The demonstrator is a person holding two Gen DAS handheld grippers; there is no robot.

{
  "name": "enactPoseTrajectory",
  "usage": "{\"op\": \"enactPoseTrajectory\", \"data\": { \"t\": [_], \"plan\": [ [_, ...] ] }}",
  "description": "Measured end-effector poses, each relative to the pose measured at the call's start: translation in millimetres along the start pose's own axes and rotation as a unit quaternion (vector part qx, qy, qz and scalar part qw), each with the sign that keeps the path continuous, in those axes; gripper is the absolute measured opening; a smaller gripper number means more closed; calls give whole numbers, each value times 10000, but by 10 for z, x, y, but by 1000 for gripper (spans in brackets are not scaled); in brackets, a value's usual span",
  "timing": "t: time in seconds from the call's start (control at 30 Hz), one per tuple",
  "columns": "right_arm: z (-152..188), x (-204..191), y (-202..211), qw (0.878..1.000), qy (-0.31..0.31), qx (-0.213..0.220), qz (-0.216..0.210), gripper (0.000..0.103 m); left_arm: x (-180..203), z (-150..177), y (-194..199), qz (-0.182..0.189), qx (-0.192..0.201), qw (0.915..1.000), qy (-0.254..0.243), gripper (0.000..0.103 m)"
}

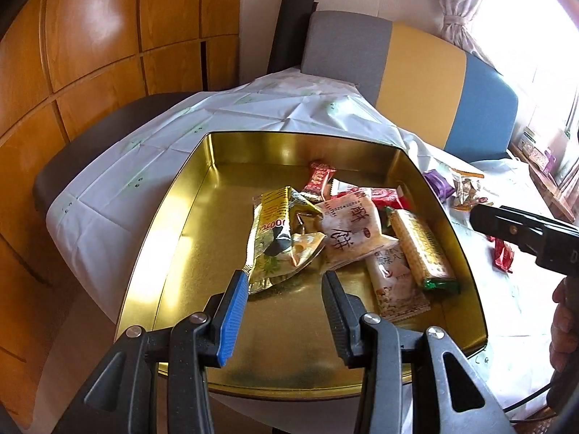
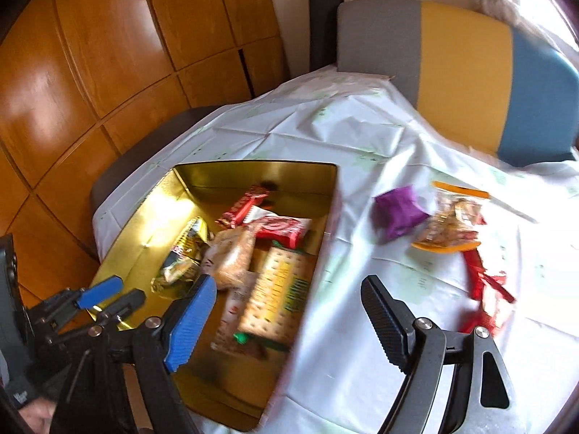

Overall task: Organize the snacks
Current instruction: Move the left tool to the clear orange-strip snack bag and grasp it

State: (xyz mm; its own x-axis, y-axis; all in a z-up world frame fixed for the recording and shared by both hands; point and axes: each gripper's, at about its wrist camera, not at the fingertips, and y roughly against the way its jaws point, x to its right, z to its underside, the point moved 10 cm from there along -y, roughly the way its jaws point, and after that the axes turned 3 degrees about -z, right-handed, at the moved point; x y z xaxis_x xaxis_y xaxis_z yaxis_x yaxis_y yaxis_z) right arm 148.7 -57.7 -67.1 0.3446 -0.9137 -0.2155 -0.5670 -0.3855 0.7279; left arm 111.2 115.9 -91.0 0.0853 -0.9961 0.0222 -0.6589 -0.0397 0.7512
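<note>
A gold tin [image 1: 173,238] [image 2: 325,246] sits on the white tablecloth and holds several wrapped snacks, among them a yellow-green packet [image 1: 271,238], a white rice-cracker pack [image 1: 347,231] and a cracker bar [image 1: 419,249] [image 2: 278,289]. My left gripper [image 1: 286,282] [image 2: 108,296] is open and empty above the tin's near half. My right gripper [image 2: 286,293] [image 1: 506,228] is open and empty, over the tin's right wall. On the cloth to the right lie a purple packet [image 2: 398,213] [image 1: 438,184], a clear bag with orange edges [image 2: 452,220] [image 1: 466,188] and red wrappers [image 2: 485,289] [image 1: 504,253].
A grey, yellow and blue chair back [image 1: 416,79] [image 2: 470,72] stands behind the table. Wooden panelling [image 1: 90,54] fills the left side. The tablecloth [image 2: 362,361] hangs over the table's far left edge. A curtain [image 1: 459,3] hangs at the bright window.
</note>
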Motion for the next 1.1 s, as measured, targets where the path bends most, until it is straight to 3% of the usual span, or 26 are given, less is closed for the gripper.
{"op": "enactPoseTrajectory", "data": {
  "t": [0.67,0.9,1.1],
  "plan": [
    [281,1317,644,9927,-397,51,1134,85,407,-20,119,92,55,9984,-547,43],
    [408,1942,883,9845,-676,5,1616,85,648,-80,138,185,89,9961,-856,43],
    [578,2527,992,9719,-1310,37,1958,85,992,-269,208,441,212,9921,-1151,43]
  ]
}}
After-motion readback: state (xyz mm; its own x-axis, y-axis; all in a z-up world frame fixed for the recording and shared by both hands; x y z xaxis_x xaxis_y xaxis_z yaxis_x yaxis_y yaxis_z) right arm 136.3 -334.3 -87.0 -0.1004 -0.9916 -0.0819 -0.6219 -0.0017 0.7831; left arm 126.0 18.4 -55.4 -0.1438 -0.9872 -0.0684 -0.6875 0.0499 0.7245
